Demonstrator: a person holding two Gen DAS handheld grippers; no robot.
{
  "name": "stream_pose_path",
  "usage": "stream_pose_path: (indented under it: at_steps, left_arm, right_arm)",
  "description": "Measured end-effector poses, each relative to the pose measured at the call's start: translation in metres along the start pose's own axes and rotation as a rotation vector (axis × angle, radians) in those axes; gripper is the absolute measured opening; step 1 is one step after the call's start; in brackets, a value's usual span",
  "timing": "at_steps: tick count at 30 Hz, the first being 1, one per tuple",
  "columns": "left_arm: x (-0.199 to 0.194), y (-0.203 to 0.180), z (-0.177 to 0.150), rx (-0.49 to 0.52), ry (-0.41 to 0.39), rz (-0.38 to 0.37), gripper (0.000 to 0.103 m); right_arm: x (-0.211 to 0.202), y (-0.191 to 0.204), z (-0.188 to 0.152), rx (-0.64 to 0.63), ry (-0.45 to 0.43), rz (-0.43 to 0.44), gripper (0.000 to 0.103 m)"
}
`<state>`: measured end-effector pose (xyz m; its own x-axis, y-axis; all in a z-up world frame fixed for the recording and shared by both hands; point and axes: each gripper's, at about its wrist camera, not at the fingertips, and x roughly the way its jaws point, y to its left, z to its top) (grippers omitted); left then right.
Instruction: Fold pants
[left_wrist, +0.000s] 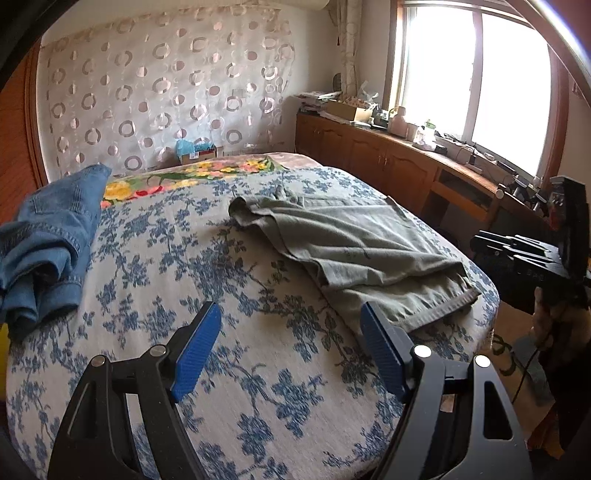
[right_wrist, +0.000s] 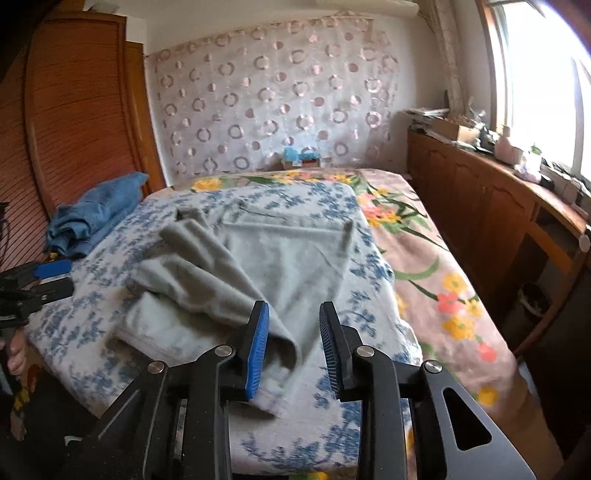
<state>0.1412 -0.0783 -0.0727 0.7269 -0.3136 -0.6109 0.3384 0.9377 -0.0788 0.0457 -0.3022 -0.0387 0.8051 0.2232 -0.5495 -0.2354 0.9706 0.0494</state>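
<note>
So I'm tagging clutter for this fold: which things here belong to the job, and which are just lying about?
Job:
- grey-green pants, spread on the bed
- right tongs, open above the pants' near edge
- left tongs, open, off the cloth

Lying about:
- blue jeans, bunched at the bed's far side
- boxes and bottles on the wooden cabinet

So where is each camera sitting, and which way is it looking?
Left wrist: sits on the left gripper, looking across the blue-flowered bedspread; its open blue pads show.
Right wrist: sits on the right gripper, above the grey-green folded pants; pads parted, gripping nothing.
Shared: pants, crumpled blue jeans, circle-patterned curtain, and each other's gripper.
</note>
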Motion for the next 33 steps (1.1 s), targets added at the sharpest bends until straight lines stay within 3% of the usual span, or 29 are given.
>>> stream_pose_path:
  at_steps: [7, 23, 33]
  left_arm:
    - [0.001, 0.009, 0.009, 0.006, -0.003, -0.002, 0.078]
    - [0.024, 0.036, 0.02, 0.011, 0.023, 0.019, 0.078]
    - [0.035, 0.051, 0.022, -0.017, 0.031, 0.005, 0.078]
  right_arm:
    - [0.015, 0.031, 0.011, -0.024, 0.019, 0.089, 0.029]
    - [0.098, 0.079, 0.036, -0.133, 0.146, 0.263, 0.031]
    - [0.121, 0.105, 0.043, -0.202, 0.216, 0.274, 0.038]
